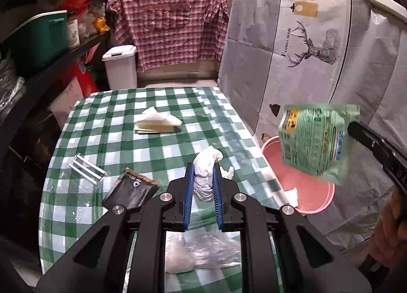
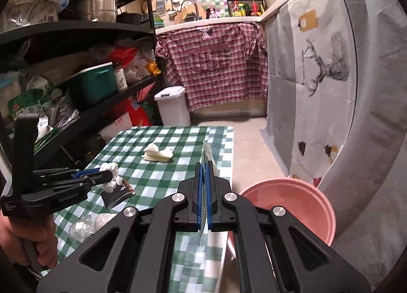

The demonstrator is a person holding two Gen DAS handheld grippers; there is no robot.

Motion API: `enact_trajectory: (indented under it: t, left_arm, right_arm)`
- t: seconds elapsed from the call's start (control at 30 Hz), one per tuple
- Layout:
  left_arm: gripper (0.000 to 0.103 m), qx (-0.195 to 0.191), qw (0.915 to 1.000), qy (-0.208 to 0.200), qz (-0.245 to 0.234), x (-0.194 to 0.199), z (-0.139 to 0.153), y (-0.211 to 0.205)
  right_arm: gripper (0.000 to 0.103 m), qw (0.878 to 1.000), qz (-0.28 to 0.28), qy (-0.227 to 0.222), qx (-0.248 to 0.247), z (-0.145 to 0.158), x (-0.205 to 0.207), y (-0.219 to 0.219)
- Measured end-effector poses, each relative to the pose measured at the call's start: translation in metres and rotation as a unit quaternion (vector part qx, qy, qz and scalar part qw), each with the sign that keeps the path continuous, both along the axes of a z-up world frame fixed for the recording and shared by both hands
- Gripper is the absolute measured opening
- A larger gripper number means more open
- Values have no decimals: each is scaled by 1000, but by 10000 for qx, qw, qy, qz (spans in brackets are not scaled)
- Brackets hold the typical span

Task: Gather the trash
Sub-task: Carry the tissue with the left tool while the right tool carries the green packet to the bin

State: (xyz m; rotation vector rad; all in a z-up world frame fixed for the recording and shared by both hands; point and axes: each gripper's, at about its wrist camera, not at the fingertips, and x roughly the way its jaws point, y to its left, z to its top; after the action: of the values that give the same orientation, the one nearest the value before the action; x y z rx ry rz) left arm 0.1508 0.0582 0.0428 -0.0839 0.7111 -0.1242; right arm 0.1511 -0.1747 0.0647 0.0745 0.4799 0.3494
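Observation:
My left gripper (image 1: 202,165) is shut on a crumpled white tissue (image 1: 206,170) and holds it just above the green checked table (image 1: 114,125); it also shows in the right wrist view (image 2: 108,174). My right gripper (image 2: 204,165) is shut on a green printed pouch (image 1: 315,140), held edge-on (image 2: 209,158) in the air above the pink basin (image 2: 287,206). The basin (image 1: 305,196) stands on the floor at the table's right edge, with a white tissue inside.
On the table lie a folded pale napkin (image 1: 156,122), a black wrapper (image 1: 129,191), a clear packet of white sticks (image 1: 86,168), a small tissue scrap (image 1: 227,172) and a clear plastic bag (image 1: 201,252). A white bin (image 1: 120,66) stands beyond. Black shelves (image 2: 76,76) line the left.

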Motion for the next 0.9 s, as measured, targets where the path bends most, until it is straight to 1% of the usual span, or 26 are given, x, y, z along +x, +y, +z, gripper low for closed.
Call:
enact_trajectory:
  t: [0.13,0.2,0.27,0.33,0.47,0.53,0.63,0.77,0.9]
  left_arm:
    - [15,-11,9999,-66,-96,3,5,-11]
    - [15,-31,9999,-83,-121,5,6,-17]
    - [15,-52,9998,-103,-147,6,8,-21]
    - [15,-29,9997,-138,-193,7,9,-28]
    - [15,-1,9995,-165,-286,10,9,-39]
    - [15,18,9994,-161,-312,11,8,-43]
    - [15,56,9993,-161,-337,15,6,-48]
    - [15,38,9993,-125,-350,20,2,-52]
    - [15,18,9992,-101,-385,24,0,-57]
  right_arm:
    - [3,10000,-39,-7,-34,16,8,-7]
    - [3,9997,-16,-170,-191,25,8,-9]
    - [3,9991,-17,-267,-317,28,8,-12]
    - [3,9992,-88,-245,-310,25,10,-18]
    - [3,9994,-321,81,-20,3,17,-36]
    - [3,9992,-373,139,39,-2,18,-39]
    - [3,9990,-439,84,-66,-6,16,-44]
    - [3,9983,-529,226,-38,-16,17,-53]
    - [3,9979,-587,259,-109,-21,16,-57]
